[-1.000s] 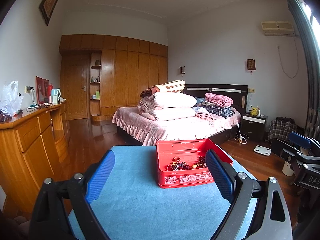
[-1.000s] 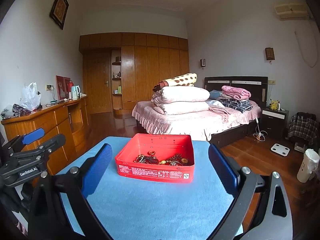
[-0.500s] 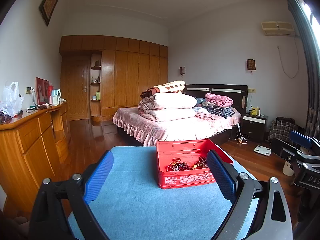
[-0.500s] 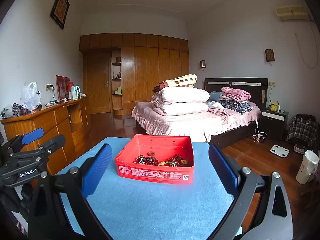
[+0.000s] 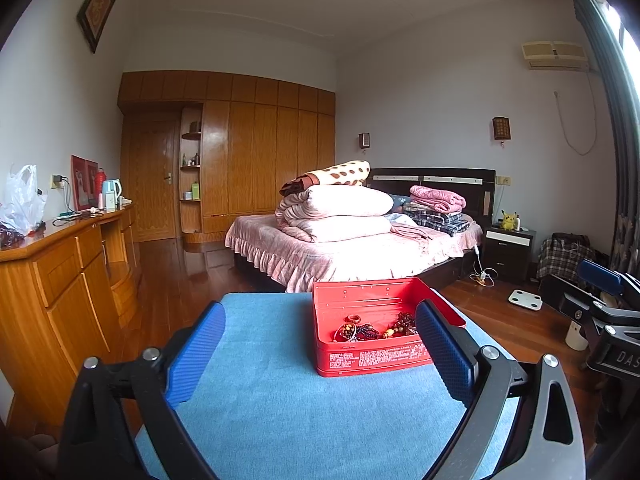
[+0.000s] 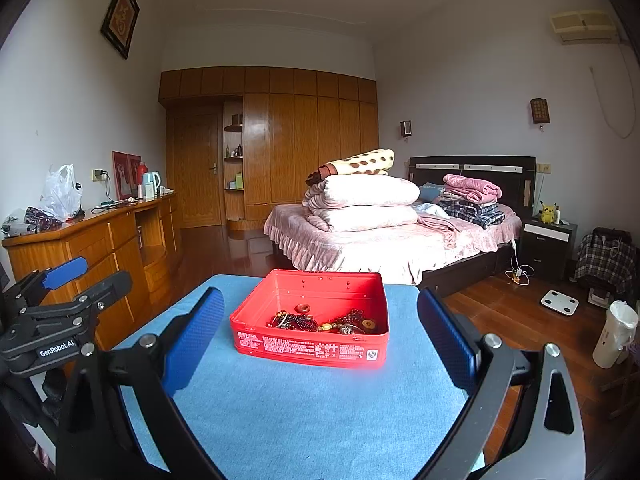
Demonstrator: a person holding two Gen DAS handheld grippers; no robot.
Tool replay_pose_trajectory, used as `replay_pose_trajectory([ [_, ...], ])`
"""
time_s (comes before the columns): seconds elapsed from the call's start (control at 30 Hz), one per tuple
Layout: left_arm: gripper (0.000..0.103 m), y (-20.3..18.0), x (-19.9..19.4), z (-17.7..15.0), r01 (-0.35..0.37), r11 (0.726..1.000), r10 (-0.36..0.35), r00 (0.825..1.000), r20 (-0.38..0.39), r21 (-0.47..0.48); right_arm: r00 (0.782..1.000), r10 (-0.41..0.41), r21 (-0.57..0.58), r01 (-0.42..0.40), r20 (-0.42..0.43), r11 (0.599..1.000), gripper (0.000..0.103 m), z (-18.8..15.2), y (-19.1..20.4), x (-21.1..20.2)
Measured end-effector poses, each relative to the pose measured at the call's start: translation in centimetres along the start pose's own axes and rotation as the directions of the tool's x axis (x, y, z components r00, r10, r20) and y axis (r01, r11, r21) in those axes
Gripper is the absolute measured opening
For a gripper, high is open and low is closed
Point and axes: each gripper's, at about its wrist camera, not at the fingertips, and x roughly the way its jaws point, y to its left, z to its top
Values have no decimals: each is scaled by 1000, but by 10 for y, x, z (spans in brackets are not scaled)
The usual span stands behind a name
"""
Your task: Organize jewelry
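A red metal box point(image 5: 372, 358) point(image 6: 312, 346) stands on a blue cloth-covered table point(image 5: 280, 400) point(image 6: 300, 408). Inside lie beaded bracelets and necklaces point(image 5: 362, 331) point(image 6: 320, 322) and a small reddish ring point(image 6: 303, 308). My left gripper point(image 5: 320, 348) is open and empty, above the near table, with the box ahead and to its right. My right gripper point(image 6: 320, 344) is open and empty, with the box straight ahead between its fingers' line of sight. The left gripper also shows at the left edge of the right wrist view point(image 6: 60, 312).
A wooden dresser point(image 5: 60, 288) with bags and a kettle runs along the left wall. A bed point(image 6: 380, 240) piled with folded quilts stands behind the table. Wooden floor surrounds the table, with a nightstand point(image 6: 548, 244) and a scale point(image 6: 559, 302) at right.
Both views have shifted only slightly; the grippers stay open and the box and jewelry have not moved.
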Motion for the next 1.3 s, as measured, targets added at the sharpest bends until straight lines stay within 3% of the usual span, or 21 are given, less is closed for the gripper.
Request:
replay_pose_trajectory([
  [1.3,97,1,2,-2,3,1000,-3,1000,-6,-14,1000,-3,2,3,-5,1000,95,-1,-1,2],
])
